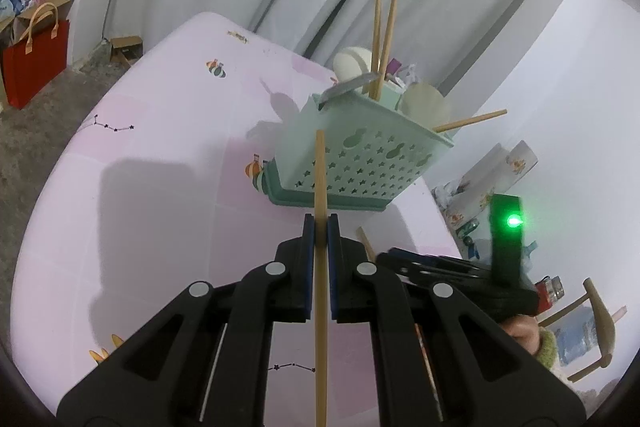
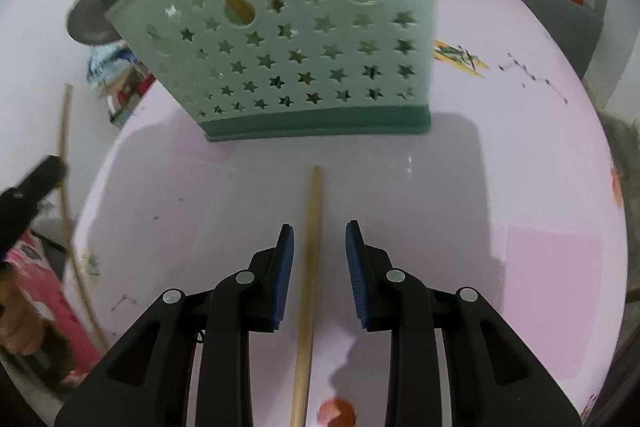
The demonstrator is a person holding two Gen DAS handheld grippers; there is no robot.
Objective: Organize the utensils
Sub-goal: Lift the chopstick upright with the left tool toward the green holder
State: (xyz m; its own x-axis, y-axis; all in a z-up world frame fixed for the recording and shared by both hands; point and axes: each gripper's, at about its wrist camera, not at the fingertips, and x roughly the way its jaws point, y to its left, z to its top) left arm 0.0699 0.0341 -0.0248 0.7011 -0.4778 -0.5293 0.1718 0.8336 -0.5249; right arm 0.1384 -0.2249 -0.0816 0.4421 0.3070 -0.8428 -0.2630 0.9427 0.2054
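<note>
A mint-green basket [image 1: 360, 155] [image 2: 300, 47] with star-shaped holes stands on the pink tablecloth [image 1: 160, 147]. Chopsticks [image 1: 384, 39] and white spoons [image 1: 352, 65] stick out of its top. My left gripper [image 1: 320, 223] is shut on a wooden chopstick [image 1: 320, 167], which points up toward the basket's near wall. My right gripper [image 2: 319, 225] stands open just short of the basket. A second chopstick [image 2: 310, 247] lies between its blue pads [image 2: 282, 267], and neither pad presses on it. At the left edge of the right wrist view is the left gripper [image 2: 28, 195] with its chopstick [image 2: 66, 187].
A red paper bag [image 1: 34, 63] and cardboard boxes [image 1: 126, 47] sit on the floor beyond the table's far left edge. A wooden chair [image 1: 600, 327] and a lighter [image 1: 550, 291] are at the right. A grey box [image 2: 552, 7] holds clutter past the table.
</note>
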